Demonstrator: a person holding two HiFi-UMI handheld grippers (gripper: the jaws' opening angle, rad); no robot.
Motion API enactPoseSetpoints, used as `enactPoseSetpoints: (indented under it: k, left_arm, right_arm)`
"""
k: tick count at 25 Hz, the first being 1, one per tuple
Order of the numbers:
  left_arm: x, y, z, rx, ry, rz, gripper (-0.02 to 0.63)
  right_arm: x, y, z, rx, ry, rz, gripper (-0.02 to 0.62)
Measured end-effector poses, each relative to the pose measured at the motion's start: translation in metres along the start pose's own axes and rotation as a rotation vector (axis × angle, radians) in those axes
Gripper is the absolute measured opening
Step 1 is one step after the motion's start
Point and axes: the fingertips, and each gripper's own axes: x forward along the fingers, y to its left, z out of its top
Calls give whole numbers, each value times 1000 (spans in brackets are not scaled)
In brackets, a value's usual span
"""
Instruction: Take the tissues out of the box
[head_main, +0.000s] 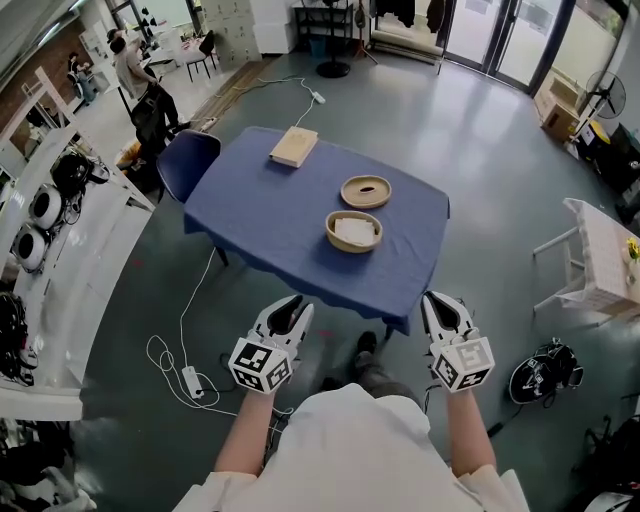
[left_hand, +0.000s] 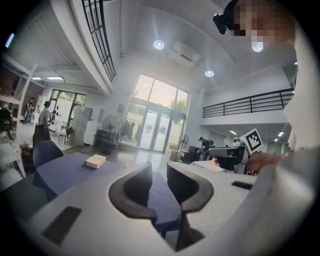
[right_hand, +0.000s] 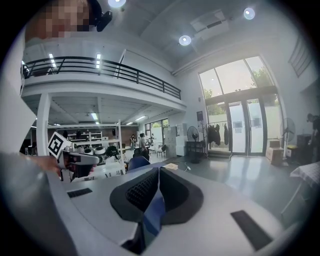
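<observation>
A tan tissue box (head_main: 293, 147) lies at the far side of the blue table (head_main: 260, 215); it also shows as a flat tan box (left_hand: 95, 160) in the left gripper view and as a small tan box (right_hand: 170, 166) in the right gripper view. A woven bowl (head_main: 353, 231) with a white tissue in it sits nearer to me, beside a second bowl (head_main: 366, 191). Both grippers hang in the air short of the table's near edge. My left gripper (head_main: 297, 306) (left_hand: 159, 172) is open with nothing between its jaws. My right gripper (head_main: 440, 300) (right_hand: 158, 172) is shut and holds nothing.
A blue chair (head_main: 188, 155) stands at the table's left end. A white cable with a power strip (head_main: 190, 380) lies on the floor by my left side. A white bench (head_main: 70, 270) runs along the left, a small white table (head_main: 600, 250) stands at the right.
</observation>
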Motion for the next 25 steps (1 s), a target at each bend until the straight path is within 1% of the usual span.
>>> enactPoseSetpoints:
  k: [7,20,25]
  left_arm:
    - [36,22,7,-5,5,26,98]
    - [144,66,20,-34,36,85,98]
    - [177,79,28,-29,47,113,98]
  right_arm:
    - [41,-28,-2,20,16,25,35]
    - [146,-115,-3,53,71,100,35]
    - [179,-139,-6,71,93,141,35]
